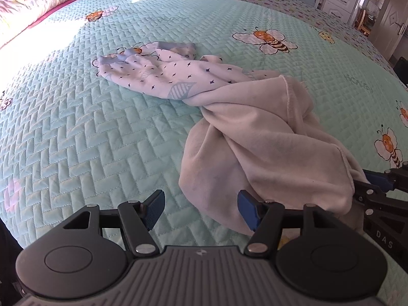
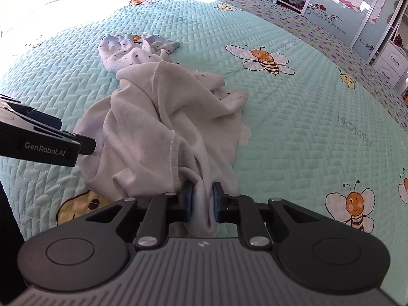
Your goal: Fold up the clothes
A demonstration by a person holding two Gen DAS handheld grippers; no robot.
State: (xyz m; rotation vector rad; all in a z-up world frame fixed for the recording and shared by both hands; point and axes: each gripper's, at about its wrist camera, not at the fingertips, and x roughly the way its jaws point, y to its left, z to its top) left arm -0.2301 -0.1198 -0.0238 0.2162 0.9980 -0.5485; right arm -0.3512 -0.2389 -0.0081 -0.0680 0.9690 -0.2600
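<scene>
Right gripper (image 2: pixel 201 201) clamped on cream garment (image 2: pixel 153 127) at 6 o'clock; left gripper (image 1: pixel 201 209) gaped, empty. Risked dragging tangled patterned piece (image 1: pixel 158 76) at 11 o'clock.

Both tools share one build. The left gripper (image 1: pixel 201 209) has a grey ribbed body with a small white emblem at its centre, flanked by two round black housings, each with a raised disc on top. Black angular link arms run forward from silver pivot screws and end in blue fingers (image 1: pixel 156 207) with finely ridged faces. The right gripper (image 2: pixel 202 201) looks the same: grey ribbed shell, black discs, silver rivets, blue pads. Seen side-on at the left, the other tool's black arm carries white lettering "GenRobot.AI"; a partly cut-off marking at the near right of the left view seems to read "DAS".
</scene>
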